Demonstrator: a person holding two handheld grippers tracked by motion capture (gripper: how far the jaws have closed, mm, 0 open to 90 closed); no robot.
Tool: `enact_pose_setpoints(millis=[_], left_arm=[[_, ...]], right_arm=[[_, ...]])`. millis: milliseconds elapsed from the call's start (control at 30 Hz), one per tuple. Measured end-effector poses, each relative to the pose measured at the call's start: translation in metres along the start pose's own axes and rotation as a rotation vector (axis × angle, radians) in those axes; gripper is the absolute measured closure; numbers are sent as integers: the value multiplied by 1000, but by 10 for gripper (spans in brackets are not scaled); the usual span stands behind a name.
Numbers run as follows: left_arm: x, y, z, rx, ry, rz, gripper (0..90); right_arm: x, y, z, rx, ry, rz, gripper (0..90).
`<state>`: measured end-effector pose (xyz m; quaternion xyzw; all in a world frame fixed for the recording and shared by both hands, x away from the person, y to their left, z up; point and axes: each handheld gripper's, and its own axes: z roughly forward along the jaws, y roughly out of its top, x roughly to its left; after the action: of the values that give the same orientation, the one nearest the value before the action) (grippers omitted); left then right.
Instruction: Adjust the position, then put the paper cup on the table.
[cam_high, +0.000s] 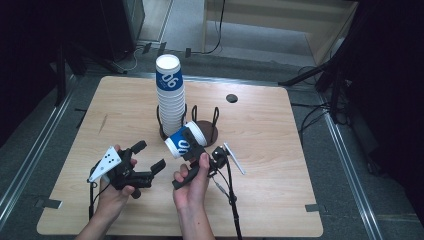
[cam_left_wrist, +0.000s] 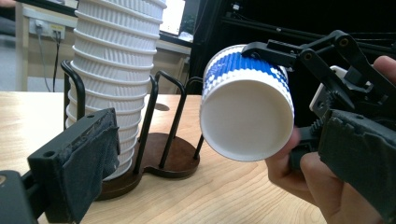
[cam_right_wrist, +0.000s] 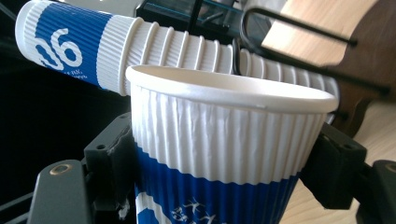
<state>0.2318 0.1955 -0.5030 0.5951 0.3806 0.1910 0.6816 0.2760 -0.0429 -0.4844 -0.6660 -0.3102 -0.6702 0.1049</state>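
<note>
A tall stack of white ribbed paper cups (cam_high: 169, 95) with a blue band on top stands in a black wire holder (cam_high: 162, 131) at the table's middle. My right gripper (cam_high: 193, 144) is shut on a single blue-and-white cup (cam_high: 184, 141), held tipped on its side just in front of the holder. In the right gripper view the cup (cam_right_wrist: 224, 140) sits squeezed between both pads (cam_right_wrist: 112, 163). My left gripper (cam_high: 149, 156) stands open with nothing in it, to the left of the cup. From the left gripper view I see the cup's base (cam_left_wrist: 247, 119) and the stack (cam_left_wrist: 116, 60).
The holder's second ring (cam_high: 205, 127), on a brown base, is bare. A small dark round spot (cam_high: 231, 98) marks the wooden table (cam_high: 280, 190) at the back. The right gripper's cable (cam_high: 231, 197) trails to the front edge. Dark stands and cables surround the table.
</note>
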Motion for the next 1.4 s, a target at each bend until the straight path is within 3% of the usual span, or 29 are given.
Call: enact_pose_setpoints(millis=[100,300,367,667,867,1133,1400], left_arm=[[1,0,-1,3,-1,-1,0],[3,1,-1,6,-1,-11,0],[3,1,-1,6,1,-18,0],[7,2,-2,14,12,-21,0],[8,2,-4,25,21,-19,0],[17,1,-8,35,55,-14,0],[31,1,-13,42,125,-13,0]], right_arm=[[2,2,-2,-15,-10,-65,222],[5,7,-6,-57,-60,-251,221],[7,9,-8,-51,-66,-281,221],[10,17,-15,-140,-83,-517,217],[10,23,-19,-188,-136,-661,215],[11,30,-21,-231,-184,-802,212],[11,43,-23,-274,-228,-909,210]])
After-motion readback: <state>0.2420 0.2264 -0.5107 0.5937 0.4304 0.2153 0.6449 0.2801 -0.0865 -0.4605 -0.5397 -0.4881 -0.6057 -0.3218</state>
